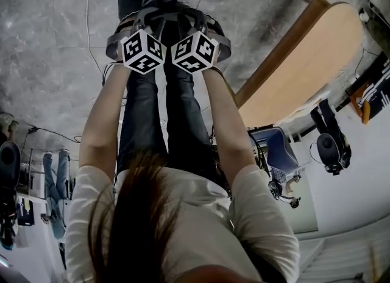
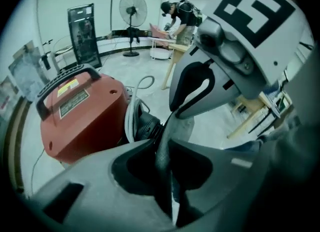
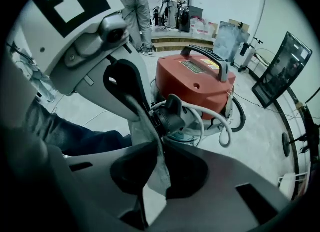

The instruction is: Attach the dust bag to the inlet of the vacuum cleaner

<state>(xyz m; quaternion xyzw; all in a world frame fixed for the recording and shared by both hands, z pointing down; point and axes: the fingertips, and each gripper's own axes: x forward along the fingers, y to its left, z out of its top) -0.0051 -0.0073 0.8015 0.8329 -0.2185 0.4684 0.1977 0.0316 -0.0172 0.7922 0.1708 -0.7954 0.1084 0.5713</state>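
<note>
Two grippers, one in each hand, point steeply down, side by side. The right gripper (image 3: 159, 151) has its jaws nearly together, pinching the one grey dust bag (image 3: 146, 136). The left gripper (image 2: 164, 143) seems to pinch the same cloth. The bag hangs just before the black inlet (image 3: 168, 116) of the one red vacuum cleaner (image 3: 192, 83).

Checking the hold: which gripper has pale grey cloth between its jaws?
The right gripper, with pale cloth; the left gripper has a dark strip instead.
</note>
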